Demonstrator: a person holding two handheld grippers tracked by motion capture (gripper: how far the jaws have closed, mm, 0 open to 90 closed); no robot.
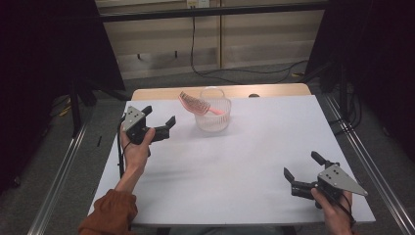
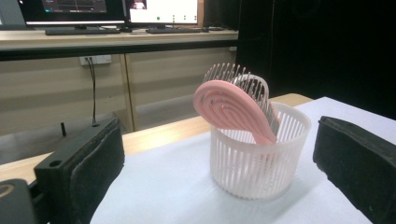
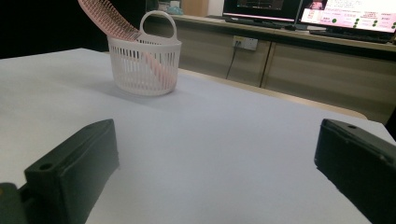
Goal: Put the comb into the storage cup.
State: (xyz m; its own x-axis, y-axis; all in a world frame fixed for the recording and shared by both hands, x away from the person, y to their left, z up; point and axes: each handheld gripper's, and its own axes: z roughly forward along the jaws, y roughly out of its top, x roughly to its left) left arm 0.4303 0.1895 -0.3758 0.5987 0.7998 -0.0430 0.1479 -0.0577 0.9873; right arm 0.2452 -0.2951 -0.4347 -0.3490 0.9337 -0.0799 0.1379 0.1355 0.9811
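Note:
A pink hairbrush (image 1: 195, 104) leans in a small white slatted basket (image 1: 213, 121) near the table's far edge, its head sticking out to the left. My left gripper (image 1: 158, 120) is held open just left of the basket, nothing between its jaws. In the left gripper view the hairbrush (image 2: 233, 108) and basket (image 2: 254, 163) stand a little ahead, between the jaws. My right gripper (image 1: 303, 165) is open near the front right corner, far from the basket (image 3: 144, 65), where the hairbrush (image 3: 103, 16) pokes out to the left.
The white table top (image 1: 235, 161) lies between the grippers, on a wooden table whose edge (image 1: 274, 90) shows at the back. Cables (image 1: 230, 73) trail on the floor behind. Metal rails run along both sides.

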